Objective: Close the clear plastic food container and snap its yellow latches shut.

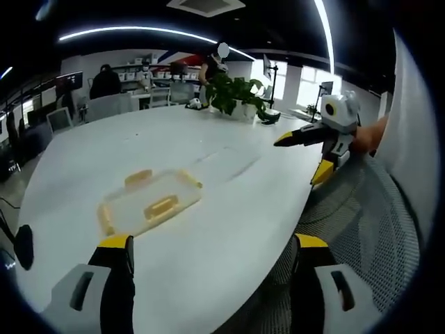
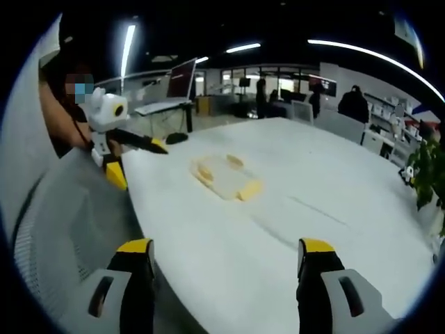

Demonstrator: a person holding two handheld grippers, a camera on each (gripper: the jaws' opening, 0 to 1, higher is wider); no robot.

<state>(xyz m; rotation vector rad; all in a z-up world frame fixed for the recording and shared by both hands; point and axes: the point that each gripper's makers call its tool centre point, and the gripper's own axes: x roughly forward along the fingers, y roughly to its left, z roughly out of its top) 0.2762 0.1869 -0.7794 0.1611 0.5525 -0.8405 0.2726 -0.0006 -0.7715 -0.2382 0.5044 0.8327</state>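
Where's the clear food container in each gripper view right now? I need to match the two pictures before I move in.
Left gripper view: the clear container lies on the white table, left of centre, above the left jaw.
Right gripper view: the container sits near the middle, further up the table, apart from both jaws.
Shared landmark: the potted plant, top centre in the left gripper view, at the right edge in the right gripper view.

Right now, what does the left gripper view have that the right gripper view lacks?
Left gripper view alone: the right gripper coming in at its right, jaws apart, and a person in dark clothing seated at the far desks. Right gripper view alone: the left gripper, jaws apart, and a monitor. Both: the clear plastic food container with yellow latches, the white table, a potted plant.
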